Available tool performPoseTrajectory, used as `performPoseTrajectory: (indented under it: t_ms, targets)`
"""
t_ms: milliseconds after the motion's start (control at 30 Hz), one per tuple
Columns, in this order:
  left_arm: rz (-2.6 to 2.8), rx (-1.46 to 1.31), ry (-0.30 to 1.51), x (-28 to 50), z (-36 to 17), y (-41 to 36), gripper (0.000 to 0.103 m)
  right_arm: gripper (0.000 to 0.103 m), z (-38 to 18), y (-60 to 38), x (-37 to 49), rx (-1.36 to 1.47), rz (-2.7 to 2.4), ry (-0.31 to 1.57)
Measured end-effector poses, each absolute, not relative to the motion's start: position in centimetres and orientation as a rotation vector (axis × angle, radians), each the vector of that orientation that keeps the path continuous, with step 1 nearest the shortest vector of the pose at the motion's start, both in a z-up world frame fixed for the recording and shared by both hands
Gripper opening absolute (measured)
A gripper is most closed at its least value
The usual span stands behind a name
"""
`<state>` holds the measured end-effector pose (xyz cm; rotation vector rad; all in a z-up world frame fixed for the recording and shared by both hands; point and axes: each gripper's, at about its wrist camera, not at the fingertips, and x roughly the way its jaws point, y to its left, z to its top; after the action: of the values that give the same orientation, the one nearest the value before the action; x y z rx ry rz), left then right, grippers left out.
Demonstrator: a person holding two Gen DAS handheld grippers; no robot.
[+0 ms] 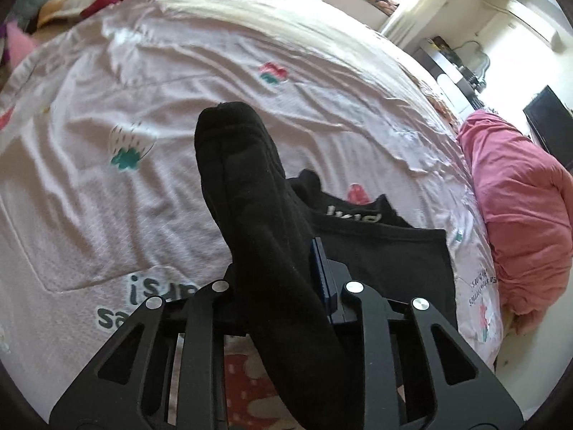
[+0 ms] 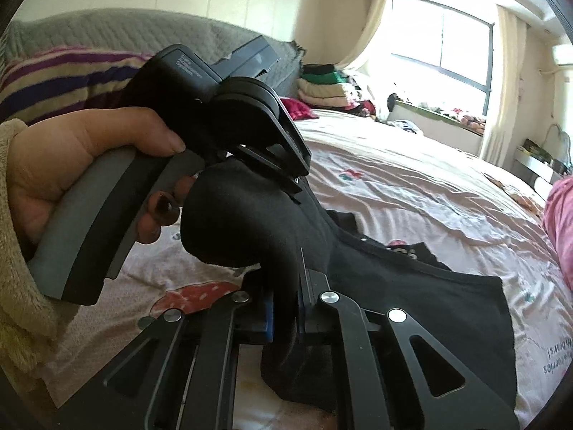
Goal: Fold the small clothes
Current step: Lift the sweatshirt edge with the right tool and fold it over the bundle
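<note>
A black sock (image 1: 247, 179) is held up above the bed. My left gripper (image 1: 283, 286) is shut on its lower part, and the toe end stands up past the fingers. The same sock (image 2: 250, 215) runs from the left gripper, seen at upper left in the right wrist view, down into my right gripper (image 2: 286, 308), which is shut on it. A black garment with white lettering (image 1: 386, 247) lies flat on the bed below; it also shows in the right wrist view (image 2: 447, 308).
The bed has a pale sheet (image 1: 179, 82) with small prints. A pink blanket (image 1: 519, 208) is heaped at the right edge. Striped pillows (image 2: 64, 75) and a grey headboard (image 2: 107, 25) stand behind. Folded clothes (image 2: 322, 86) are piled near the window.
</note>
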<state>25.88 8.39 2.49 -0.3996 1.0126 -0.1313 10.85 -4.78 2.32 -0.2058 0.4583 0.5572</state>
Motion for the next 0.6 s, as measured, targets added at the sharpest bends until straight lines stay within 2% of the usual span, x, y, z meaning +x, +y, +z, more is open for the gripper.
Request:
performPoseTrajectory:
  t_ms: [600]
  targets:
    - [-0.216,-0.248,0.948,25.6,7.7,-1.2,0.018,0.006,5.0,-12.6,8.7,-0.066,0.453,0.422]
